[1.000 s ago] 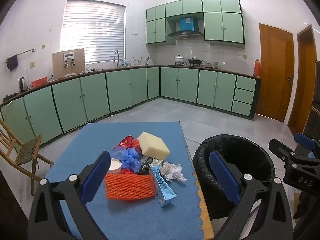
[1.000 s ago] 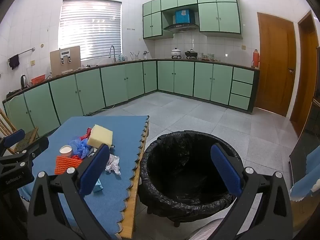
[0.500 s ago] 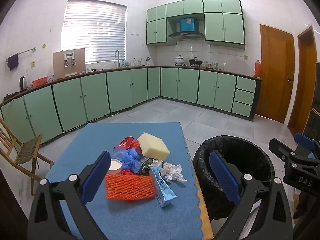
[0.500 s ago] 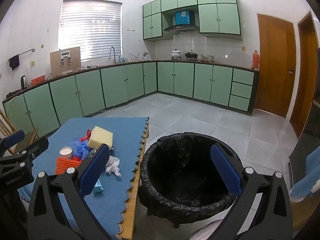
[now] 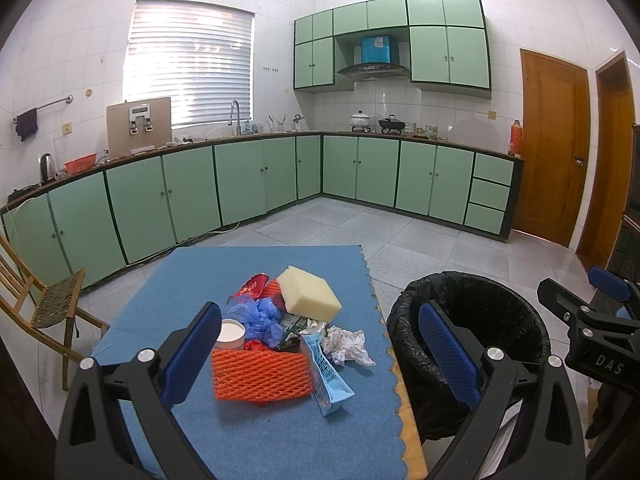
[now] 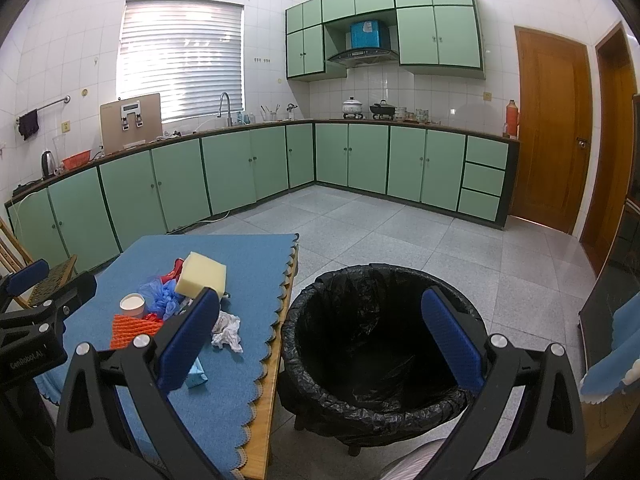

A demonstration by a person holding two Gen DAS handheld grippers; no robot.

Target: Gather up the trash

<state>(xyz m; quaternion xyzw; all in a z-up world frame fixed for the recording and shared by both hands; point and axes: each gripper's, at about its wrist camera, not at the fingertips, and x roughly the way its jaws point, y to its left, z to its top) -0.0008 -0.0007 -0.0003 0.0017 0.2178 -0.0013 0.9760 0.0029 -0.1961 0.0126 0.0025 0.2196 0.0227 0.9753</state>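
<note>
Both grippers, L (image 5: pixel 320 352) and R (image 6: pixel 320 336), fingers wide apart, holding nothing. Advise L take orange foam net sleeve (image 5: pixel 260 374) first, then black-lined round bin (image 6: pixel 376 344).

Bright daylight glares through the blinds (image 5: pixel 188 64); both views are sharp, fisheye-curved, with dark vignetted corners.

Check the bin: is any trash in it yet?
Looks empty. In the right wrist view, the bin shows only black liner inside; its near bottom is hidden. The trash pile sits on the table.
</note>
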